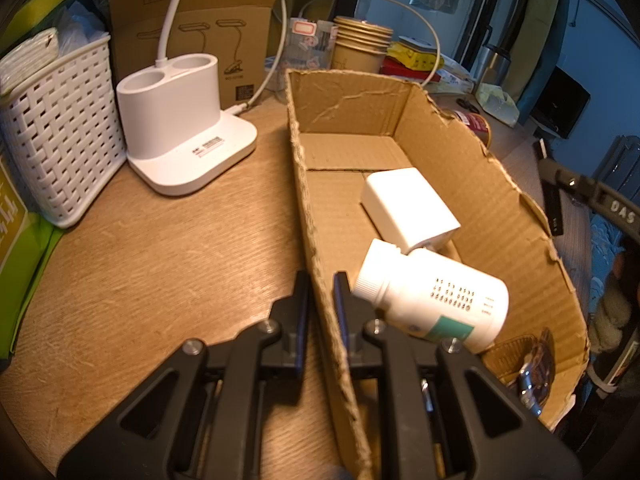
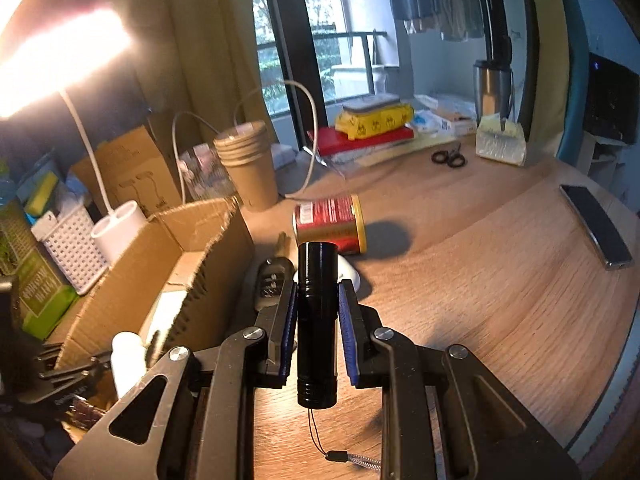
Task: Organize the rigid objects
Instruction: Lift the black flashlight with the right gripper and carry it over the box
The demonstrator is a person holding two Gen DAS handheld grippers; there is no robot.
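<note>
Left gripper (image 1: 321,280) jaws pinching box (image 1: 472,184) near wall, likely steadying it. Right gripper (image 2: 318,290) jaws clamping torch (image 2: 317,320) lengthwise, clear of tabletop (image 2: 480,280), presumably box-bound.

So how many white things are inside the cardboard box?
2. A white bottle lies on its side near the left gripper; a white block sits just beyond, touching it. Others may hide behind the walls.

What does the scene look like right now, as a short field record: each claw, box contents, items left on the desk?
left claw: shut on the near wall of the torn brown cardboard box
right claw: shut on a black cylindrical flashlight, held above the wooden desk
box contents: white plastic pill bottle on its side, white rectangular block
left on desk: red and gold tin can on its side
</note>
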